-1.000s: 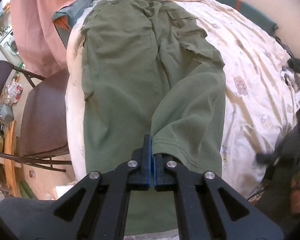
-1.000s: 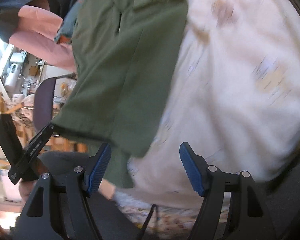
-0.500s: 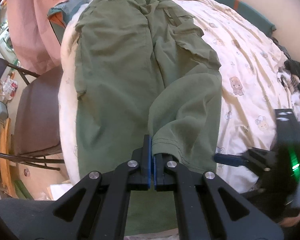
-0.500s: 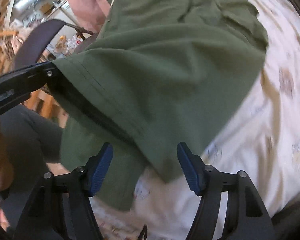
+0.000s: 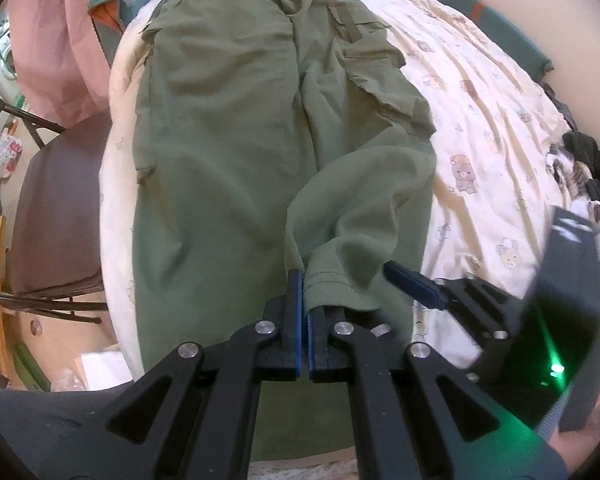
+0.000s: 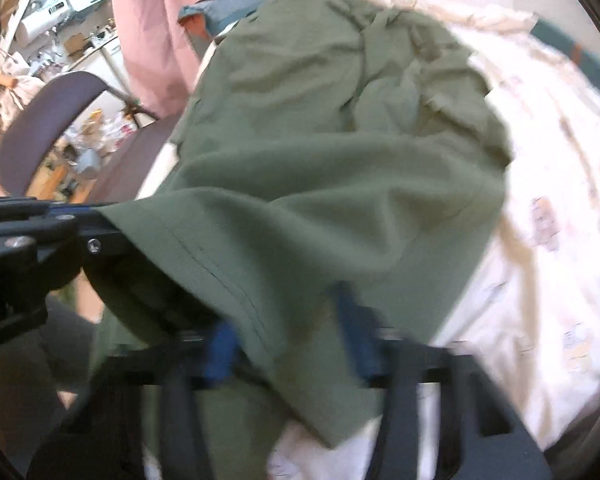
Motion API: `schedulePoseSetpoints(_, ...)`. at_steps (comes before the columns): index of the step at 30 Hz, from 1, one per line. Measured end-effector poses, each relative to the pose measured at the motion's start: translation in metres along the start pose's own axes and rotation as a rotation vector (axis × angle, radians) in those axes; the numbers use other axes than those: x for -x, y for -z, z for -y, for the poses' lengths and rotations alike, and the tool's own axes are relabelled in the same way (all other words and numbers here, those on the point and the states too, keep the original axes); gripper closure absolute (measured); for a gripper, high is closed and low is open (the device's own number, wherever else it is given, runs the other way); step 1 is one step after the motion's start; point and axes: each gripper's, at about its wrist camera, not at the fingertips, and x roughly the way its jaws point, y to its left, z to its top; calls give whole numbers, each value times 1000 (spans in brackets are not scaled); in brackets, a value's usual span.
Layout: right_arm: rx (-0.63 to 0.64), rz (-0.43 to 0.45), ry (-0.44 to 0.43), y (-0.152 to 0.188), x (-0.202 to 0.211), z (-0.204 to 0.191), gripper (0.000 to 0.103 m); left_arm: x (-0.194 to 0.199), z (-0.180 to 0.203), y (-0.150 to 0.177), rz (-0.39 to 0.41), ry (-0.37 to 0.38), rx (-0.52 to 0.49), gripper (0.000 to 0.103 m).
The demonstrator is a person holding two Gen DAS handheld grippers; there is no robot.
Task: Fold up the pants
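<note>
While your left tongs (image 5: 303,312) pinched the pants (image 5: 228,128) hem shut, your right tongs (image 6: 292,344) were closing around it; pads not yet pressing.

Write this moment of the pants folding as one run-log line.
left tongs: shut on pants hem | right tongs: closing, hem's other corner between them | pants: spread on bed, one leg lifted

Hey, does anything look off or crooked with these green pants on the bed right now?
The pants lie fairly flat, but one leg's hem is lifted and bunched, pinched in the left tool. Nothing looks torn or spilled.
</note>
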Motion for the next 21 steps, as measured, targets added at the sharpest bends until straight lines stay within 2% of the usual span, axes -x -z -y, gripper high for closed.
schedulePoseSetpoints(2,0,14,-12,-1,8,5,81,0,-1,-1,1,-6,2,103)
schedulePoseSetpoints(3,7,19,-14,-1,14,8,97,0,0,-1,3,-7,-1,102)
schedulePoseSetpoints(4,24,25,-7,0,19,6,103,0,2,-1,4,-3,-8,102)
schedulePoseSetpoints(9,102,66,-4,0,64,30,103,1,30,4,17,50,-99,98)
schedulePoseSetpoints(11,110,75,-4,-1,85,43,103,-2,47,8,11,58,-142,89)
schedulePoseSetpoints(12,108,72,-6,-2,95,51,103,-6,59,12,9,31,-172,76)
schedulePoseSetpoints(13,105,70,-1,-2,105,59,103,-10,65,16,11,11,-190,58)
schedulePoseSetpoints(15,86,58,-8,-1,117,73,103,-22,80,26,9,-20,-234,48)
schedulePoseSetpoints(19,30,40,-20,2,130,94,103,-61,99,43,-13,-108,-304,48)
schedulePoseSetpoints(21,5,37,-25,6,133,101,103,-74,98,46,-55,-106,-298,49)
